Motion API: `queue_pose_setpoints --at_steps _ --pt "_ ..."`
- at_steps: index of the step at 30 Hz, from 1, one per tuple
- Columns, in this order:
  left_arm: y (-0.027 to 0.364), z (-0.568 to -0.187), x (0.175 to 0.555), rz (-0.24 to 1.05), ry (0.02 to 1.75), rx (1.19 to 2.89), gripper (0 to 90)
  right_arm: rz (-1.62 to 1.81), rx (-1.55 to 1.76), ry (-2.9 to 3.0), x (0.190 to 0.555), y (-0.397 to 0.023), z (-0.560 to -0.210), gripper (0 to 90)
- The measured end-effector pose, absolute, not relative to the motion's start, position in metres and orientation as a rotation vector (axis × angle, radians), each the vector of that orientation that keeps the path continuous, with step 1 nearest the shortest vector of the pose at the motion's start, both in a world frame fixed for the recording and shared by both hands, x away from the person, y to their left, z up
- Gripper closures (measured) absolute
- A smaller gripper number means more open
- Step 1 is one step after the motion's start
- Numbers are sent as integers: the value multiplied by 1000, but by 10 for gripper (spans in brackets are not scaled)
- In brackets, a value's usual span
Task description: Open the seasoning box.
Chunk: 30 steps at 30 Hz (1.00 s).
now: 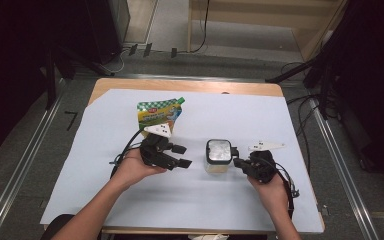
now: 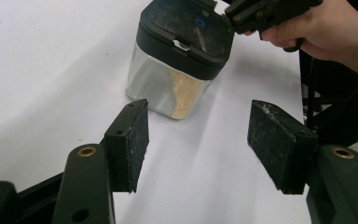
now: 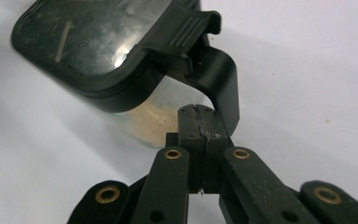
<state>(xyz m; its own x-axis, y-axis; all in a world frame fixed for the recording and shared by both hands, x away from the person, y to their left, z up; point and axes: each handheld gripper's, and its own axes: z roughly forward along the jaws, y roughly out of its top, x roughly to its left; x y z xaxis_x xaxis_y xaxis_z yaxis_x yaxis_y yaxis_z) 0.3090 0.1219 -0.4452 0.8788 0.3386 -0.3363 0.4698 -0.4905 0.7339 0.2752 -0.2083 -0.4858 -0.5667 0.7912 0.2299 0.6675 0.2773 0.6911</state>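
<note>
Right now the jar [image 1: 218, 156] sits mid-sheet between both tools. Right gripper [image 1: 239, 162], jaws pressed together, is nearer, tips touching the latch handle [image 3: 214, 74] on the jar's right side. Left gripper [image 1: 181, 156], jaws spread and empty, points at it from the left, apart.

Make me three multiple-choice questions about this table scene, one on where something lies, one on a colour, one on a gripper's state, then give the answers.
1. Where does the pouch lie?
A. behind the left gripper
B. on the jar
C. beside the right gripper

2. What colour is the jar's lid?
A. white
B. black
C. red

3. How do the right gripper's jaws stand?
A. wide open
B. shut, at the lid's clasp
C. clamped on the pouch

Answers: 1 A, the high view shows it past that gripper; 2 B, dark frame in every view; 3 B, the right gripper view shows them together.
</note>
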Motion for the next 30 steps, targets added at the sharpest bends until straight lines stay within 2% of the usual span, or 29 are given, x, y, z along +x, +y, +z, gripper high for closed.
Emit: queue_pose_setpoints --at_steps 5,11,14,20,24,30 --pt "114 -446 312 -226 579 2140 392 1139 1373 2378 283 -210 -488 900" --pt "107 -441 313 -211 572 2136 329 1163 1365 2343 278 -219 -476 900" --pt "101 -437 316 -206 544 2153 330 1158 1386 2329 280 -224 -475 900" --pt "83 -427 327 -218 514 2158 334 1142 1428 2313 298 -228 -480 900" --pt "73 -425 335 -216 505 2154 288 1116 1417 2336 314 -220 -485 900" --pt "71 -430 340 -215 489 2146 275 1112 1444 2329 318 -218 -490 900"
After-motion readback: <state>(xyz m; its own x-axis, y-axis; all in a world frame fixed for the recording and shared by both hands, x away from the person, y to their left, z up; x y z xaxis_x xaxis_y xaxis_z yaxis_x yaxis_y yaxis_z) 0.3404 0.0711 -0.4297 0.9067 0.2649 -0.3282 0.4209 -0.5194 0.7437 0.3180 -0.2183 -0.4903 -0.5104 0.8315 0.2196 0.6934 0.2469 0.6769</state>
